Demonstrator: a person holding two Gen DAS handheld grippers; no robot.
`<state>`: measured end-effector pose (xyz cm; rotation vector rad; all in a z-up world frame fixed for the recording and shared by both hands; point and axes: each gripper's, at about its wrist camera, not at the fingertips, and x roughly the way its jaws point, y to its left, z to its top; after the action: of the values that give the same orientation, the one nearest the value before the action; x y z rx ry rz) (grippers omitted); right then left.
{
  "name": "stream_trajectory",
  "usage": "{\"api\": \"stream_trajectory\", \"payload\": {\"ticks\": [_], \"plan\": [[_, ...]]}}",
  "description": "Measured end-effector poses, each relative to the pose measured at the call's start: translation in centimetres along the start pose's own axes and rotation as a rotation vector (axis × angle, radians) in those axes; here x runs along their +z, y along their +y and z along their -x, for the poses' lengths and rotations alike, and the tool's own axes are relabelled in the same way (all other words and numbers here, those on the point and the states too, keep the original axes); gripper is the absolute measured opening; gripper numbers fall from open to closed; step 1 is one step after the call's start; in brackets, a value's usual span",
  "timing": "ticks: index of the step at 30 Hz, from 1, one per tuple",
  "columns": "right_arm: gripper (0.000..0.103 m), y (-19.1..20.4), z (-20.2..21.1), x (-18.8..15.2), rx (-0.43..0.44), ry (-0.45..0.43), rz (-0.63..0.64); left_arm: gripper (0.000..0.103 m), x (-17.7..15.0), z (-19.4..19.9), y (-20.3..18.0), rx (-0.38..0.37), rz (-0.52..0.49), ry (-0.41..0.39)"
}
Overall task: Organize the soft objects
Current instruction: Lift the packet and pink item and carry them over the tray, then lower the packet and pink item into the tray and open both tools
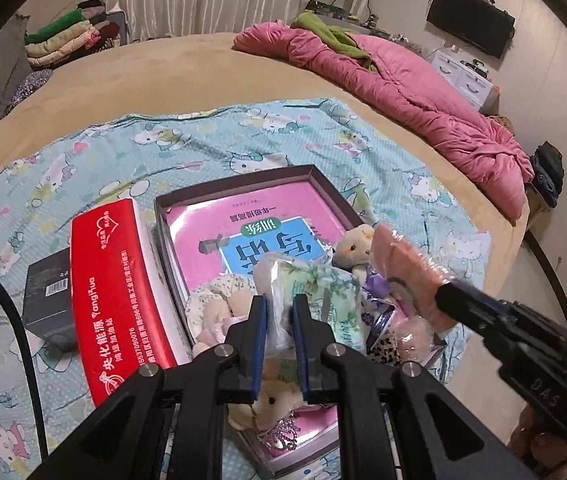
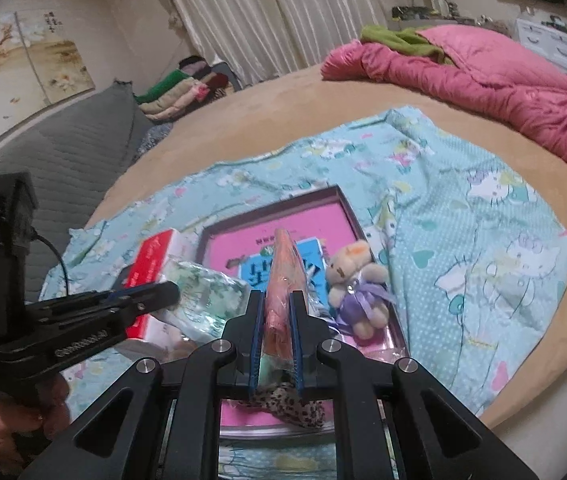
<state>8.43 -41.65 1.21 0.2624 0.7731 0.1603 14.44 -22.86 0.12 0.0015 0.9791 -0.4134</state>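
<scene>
We have both tongs busy over the bed here. The left tongs [image 1: 279, 320] are clamped on a crinkly clear-wrapped pack with a pale green floral print [image 1: 315, 292], pinching the loose plastic at its near end, which lets the soft bulk hang forward over the box. The right tongs [image 2: 277, 312] are shut on a flat salmon-pink item in glossy plastic wrap [image 2: 283, 276], held edge-up so it stands like a blade between the pads. We judge both are being carried to the shallow dark-walled cardboard box [image 1: 323, 178] lined with a pink printed book cover [image 1: 243, 224], where the soft things are being gathered.

Already in the box: a small cream teddy bear in a lilac ribbon dress [image 2: 357, 288] lying against the right wall, another cream bear [image 1: 267, 404] directly under the left tongs, and a leopard-print fabric piece [image 2: 295, 404] near the front edge. A tall red and white tissue pack [image 1: 123, 284] stands just beside the box's left wall, with a small black carton [image 1: 49, 300] past it, both on the turquoise cartoon-cat sheet [image 1: 163, 148].

Plenty is hidden, though. The tongs cover the box's near half, so we cannot tell how much room is left. The pink item's face is edge-on and unreadable, and the heap under the floral pack blurs together.
</scene>
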Motion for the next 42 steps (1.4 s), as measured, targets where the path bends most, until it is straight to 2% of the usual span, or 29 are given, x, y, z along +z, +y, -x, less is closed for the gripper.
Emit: {"api": "stream_trajectory", "payload": {"ticks": [14, 26, 29, 33, 38, 42], "plan": [[0.016, -0.5, -4.0, -1.7, 0.006, 0.097, -0.026, 0.014, -0.3, -2.1, 1.0, -0.014, 0.03, 0.035], [0.021, -1.2, -5.0, -2.0, -0.012, 0.112, -0.063, 0.015, -0.3, -3.0, 1.1, -0.022, 0.035, 0.056], [0.025, -1.4, -5.0, -2.0, -0.018, 0.108, -0.077, 0.015, -0.3, -3.0, 0.8, -0.022, 0.025, 0.056], [0.036, -1.5, -4.6, -1.8, -0.006, 0.09, -0.086, 0.015, -0.4, -3.1, 0.7, -0.021, 0.028, 0.057], [0.038, -1.4, -4.2, -1.7, -0.009, 0.083, -0.086, 0.015, -0.4, -3.3, 0.7, -0.022, 0.032, 0.06], [0.048, -1.2, -3.5, -1.5, -0.022, 0.07, -0.078, 0.015, -0.4, -3.4, 0.6, -0.02, 0.031, 0.06]]}}
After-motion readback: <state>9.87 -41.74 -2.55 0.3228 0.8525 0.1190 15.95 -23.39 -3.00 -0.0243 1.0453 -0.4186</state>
